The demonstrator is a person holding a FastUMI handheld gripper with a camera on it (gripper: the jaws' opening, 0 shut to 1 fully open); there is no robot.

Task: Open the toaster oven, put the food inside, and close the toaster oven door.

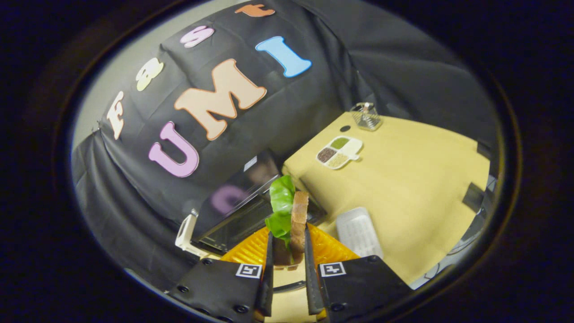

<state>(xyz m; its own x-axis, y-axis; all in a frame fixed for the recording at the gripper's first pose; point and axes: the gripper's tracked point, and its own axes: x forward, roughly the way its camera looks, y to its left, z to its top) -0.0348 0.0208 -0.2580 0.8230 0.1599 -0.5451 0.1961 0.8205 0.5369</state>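
Observation:
My gripper [288, 240] is shut on the food, a sandwich [297, 214] of brown bread with a green lettuce leaf [281, 202] sticking out beside it. The sandwich stands on edge between the two fingers [269, 251], lifted above an orange ribbed plate [251, 251]. Just beyond the fingers lies the toaster oven [233, 224], with its dark glass door [244, 186] and a white handle [184, 235] at one end. The view is strongly tilted, and I cannot tell whether the door is open.
A tan tablecloth [403, 188] covers the table. On it sit a white divided dish of grains [339, 151], a small glass container [366, 116] and a white ribbed tray [358, 231] beside the orange plate.

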